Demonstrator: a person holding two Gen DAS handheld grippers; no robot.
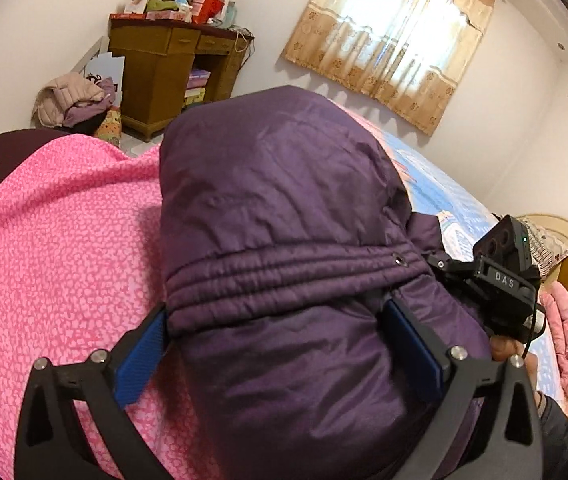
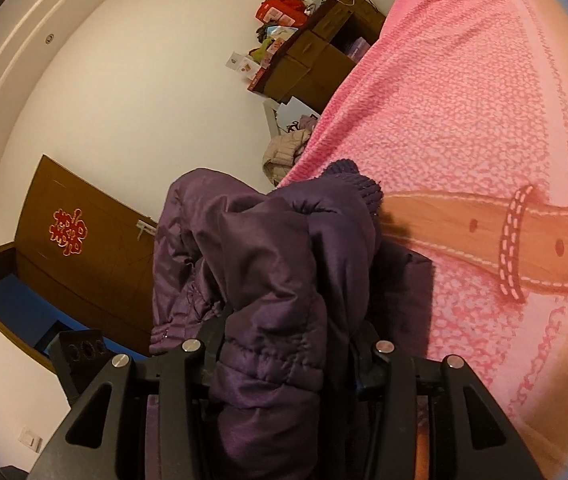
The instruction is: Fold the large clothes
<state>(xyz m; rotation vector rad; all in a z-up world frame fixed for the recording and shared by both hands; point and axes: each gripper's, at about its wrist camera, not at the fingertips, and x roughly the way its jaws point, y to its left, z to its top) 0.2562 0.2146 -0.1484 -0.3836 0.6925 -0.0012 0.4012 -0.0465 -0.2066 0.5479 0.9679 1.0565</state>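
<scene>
Seemingly mid-fold: the purple jacket (image 1: 284, 240) lies bunched on the pink blanket (image 1: 64, 240). Left gripper (image 1: 276, 340) is spread wide around the jacket's stitched band, pads not clearly pressing. Right gripper (image 2: 287, 344) clamps a thick wad of jacket. Next, probably, the left closes on the band.

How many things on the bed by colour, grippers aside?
Purple: 1, jacket
Pink: 1, blanket
Blue: 1, sheet
Total: 3
</scene>
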